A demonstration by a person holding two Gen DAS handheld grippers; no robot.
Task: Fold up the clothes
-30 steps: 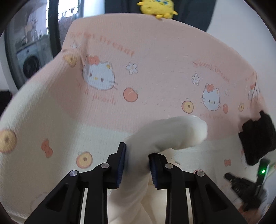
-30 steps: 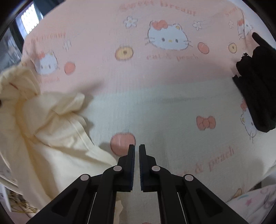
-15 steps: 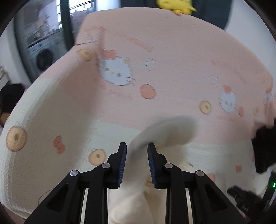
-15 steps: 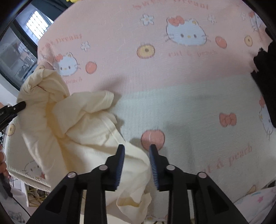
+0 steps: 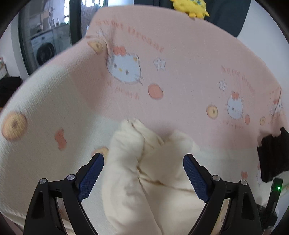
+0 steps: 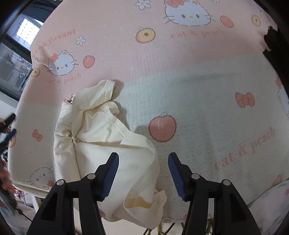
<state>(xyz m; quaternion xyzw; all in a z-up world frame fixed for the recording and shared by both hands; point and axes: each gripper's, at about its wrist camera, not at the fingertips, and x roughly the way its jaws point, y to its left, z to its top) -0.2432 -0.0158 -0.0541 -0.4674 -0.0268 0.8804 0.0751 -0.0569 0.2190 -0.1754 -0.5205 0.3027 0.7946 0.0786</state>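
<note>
Cream garment [image 6: 101,144]: is being left crumpled on the bed near its front edge, one corner hanging over that edge.
Bed cover [image 6: 189,76]: is being shown as pink toward the far side and pale toward the near side, printed with cats, peaches and bows.
Room: a washing machine [image 5: 44,51] is being seen past the bed's left end; a yellow plush toy [image 5: 189,7] is being seen beyond the far edge.
Black clothing [image 5: 272,155]: is being kept at the bed's right side, apart from the garment.
Left gripper [image 5: 143,173]: jaws are being held spread wide, the garment bunched between them.
Right gripper [image 6: 143,173]: jaws are being held spread, above the garment's right edge.
</note>
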